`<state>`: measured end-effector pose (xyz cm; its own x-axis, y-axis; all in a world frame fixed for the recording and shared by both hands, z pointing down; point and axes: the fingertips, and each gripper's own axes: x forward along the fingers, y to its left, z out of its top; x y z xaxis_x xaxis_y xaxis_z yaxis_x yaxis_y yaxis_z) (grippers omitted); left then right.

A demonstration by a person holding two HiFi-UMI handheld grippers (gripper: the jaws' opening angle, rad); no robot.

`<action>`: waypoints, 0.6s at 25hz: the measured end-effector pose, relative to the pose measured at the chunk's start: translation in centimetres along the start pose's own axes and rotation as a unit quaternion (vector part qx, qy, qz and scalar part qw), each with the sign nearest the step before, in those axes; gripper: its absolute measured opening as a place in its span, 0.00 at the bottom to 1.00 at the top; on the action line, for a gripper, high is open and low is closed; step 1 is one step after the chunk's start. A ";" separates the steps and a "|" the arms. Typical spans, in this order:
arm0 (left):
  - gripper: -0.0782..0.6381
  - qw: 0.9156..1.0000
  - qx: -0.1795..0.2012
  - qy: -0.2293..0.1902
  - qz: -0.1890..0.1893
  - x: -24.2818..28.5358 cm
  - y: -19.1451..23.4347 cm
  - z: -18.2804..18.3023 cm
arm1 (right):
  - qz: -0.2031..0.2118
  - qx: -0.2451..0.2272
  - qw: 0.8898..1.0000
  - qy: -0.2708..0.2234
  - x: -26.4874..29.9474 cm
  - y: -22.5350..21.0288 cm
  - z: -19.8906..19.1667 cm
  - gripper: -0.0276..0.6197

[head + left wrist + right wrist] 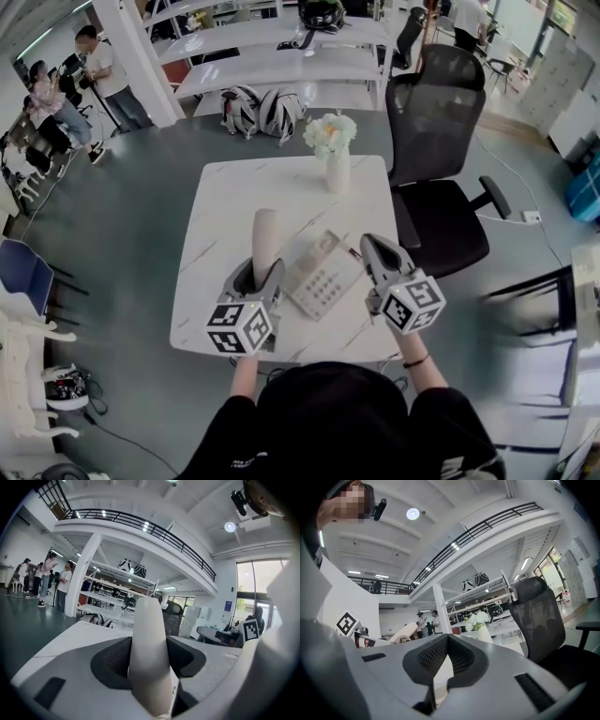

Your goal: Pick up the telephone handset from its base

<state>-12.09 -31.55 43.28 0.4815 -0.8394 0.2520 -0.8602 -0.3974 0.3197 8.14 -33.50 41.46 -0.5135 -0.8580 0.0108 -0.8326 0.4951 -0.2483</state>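
Note:
The cream telephone handset [265,234] stands nearly upright, lifted clear of the phone base [323,277] on the white marble table [234,197]. My left gripper [260,274] is shut on the handset's lower part. In the left gripper view the handset [147,653] fills the gap between the grey jaws of the left gripper [151,672]. My right gripper [375,248] hovers just right of the base, its jaws together with nothing in them. In the right gripper view the jaws of the right gripper [446,670] meet at the tip, and the raised handset [404,632] shows at the left.
A white vase of flowers [336,155] stands at the table's far edge. A black office chair [441,141] sits to the right of the table. Long white shelves [272,66] and two people [80,84] are farther back on the left.

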 end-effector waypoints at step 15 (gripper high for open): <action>0.40 0.996 -0.021 -0.072 0.054 -3.6 3.0 3.3 | 0.031 0.005 0.999 -0.025 0.8 1.0 2.4 0.03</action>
<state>-17.00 -30.95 40.30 0.3554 -0.9220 0.1539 -0.8960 -0.2892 0.3370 7.40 -34.07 38.93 -0.5528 -0.8317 -0.0523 -0.7974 0.5462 -0.2565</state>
